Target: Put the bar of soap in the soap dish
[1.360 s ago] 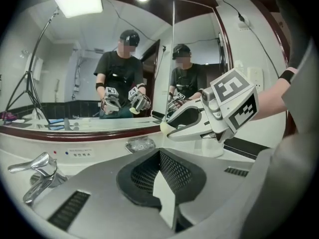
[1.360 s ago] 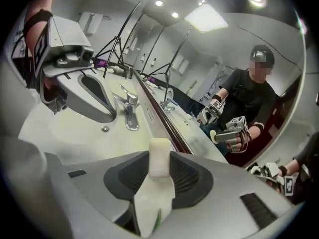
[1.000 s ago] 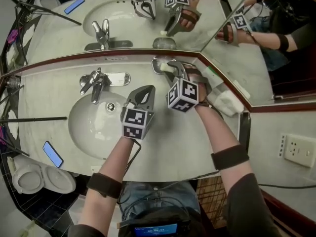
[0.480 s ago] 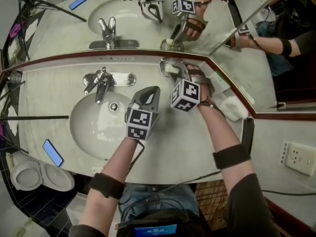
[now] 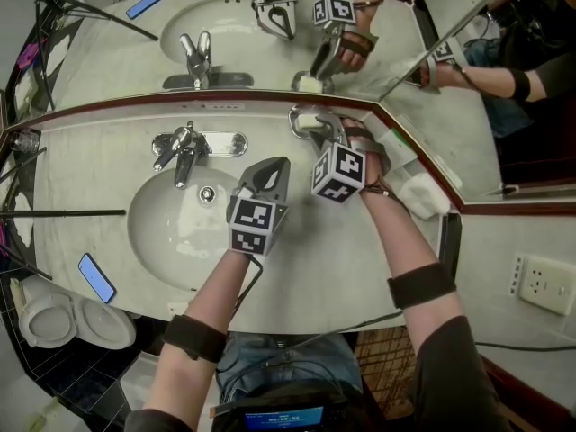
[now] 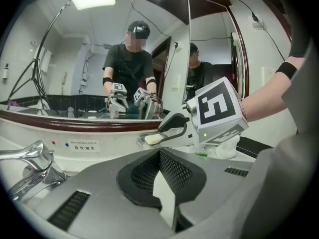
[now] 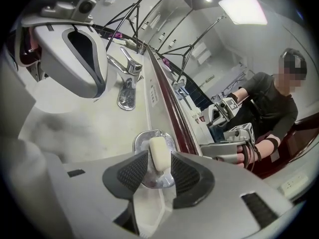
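Soap bar [image 7: 158, 152], one pale cream rectangular cake, stands on edge in the single shiny silver soap dish [image 7: 141, 139] at the back of the white stone counter [image 5: 360, 259]. It sits between the mesh pads of the right claw [image 7: 159, 159], whose jaws have just been opening. They are now spread, with the pads close on either side of the bar rather than squeezing it. The left claw [image 6: 159, 156] is pressed together on nothing, over the rim of the one oval basin [image 5: 171, 241]. Each of the two claws carries one black-and-white marker cube. Behind the one chrome faucet [image 5: 180, 151], a white label [image 6: 83, 146] reads "NON POTABLE WATER". One blue phone [image 5: 94, 279] lies on the counter's left edge.
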The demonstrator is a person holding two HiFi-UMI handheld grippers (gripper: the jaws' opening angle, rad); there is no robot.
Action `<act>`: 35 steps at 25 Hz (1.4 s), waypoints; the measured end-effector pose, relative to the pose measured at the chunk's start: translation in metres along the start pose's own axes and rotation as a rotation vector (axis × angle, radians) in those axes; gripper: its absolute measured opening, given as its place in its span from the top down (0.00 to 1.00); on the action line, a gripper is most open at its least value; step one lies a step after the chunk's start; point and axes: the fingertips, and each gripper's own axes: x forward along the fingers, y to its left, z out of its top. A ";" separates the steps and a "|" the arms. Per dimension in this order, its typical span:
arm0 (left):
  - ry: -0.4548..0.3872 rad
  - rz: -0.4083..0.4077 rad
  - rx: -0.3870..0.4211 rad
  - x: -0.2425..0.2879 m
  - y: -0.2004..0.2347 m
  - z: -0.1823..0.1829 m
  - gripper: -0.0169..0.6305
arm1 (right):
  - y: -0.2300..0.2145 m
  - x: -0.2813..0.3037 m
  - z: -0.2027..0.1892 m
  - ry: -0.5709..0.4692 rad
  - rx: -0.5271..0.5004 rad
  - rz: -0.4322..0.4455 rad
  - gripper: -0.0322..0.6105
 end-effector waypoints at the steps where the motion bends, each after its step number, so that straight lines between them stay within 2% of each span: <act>1: -0.001 0.001 -0.001 -0.001 -0.001 0.001 0.97 | 0.000 -0.003 0.000 -0.004 0.010 -0.004 0.69; 5: -0.004 0.006 0.002 -0.010 -0.003 0.005 0.97 | 0.001 -0.021 0.004 -0.029 0.070 -0.010 0.69; 10: -0.008 0.014 0.011 -0.035 -0.013 0.019 0.97 | 0.004 -0.067 0.012 -0.077 0.178 -0.021 0.88; 12: -0.008 0.013 0.021 -0.048 -0.020 0.025 0.97 | 0.007 -0.090 0.016 -0.108 0.240 -0.020 0.92; 18: -0.022 0.017 0.036 -0.089 -0.041 0.046 0.97 | 0.011 -0.163 0.019 -0.203 0.468 -0.030 0.92; 26: -0.062 0.011 0.024 -0.137 -0.067 0.065 0.97 | 0.020 -0.237 -0.016 -0.388 0.924 -0.043 0.92; 32: -0.076 0.010 0.011 -0.155 -0.077 0.064 0.97 | 0.047 -0.269 -0.040 -0.463 1.118 -0.047 0.92; 35: -0.085 0.009 -0.013 -0.165 -0.083 0.058 0.97 | 0.059 -0.284 -0.049 -0.475 1.177 -0.050 0.92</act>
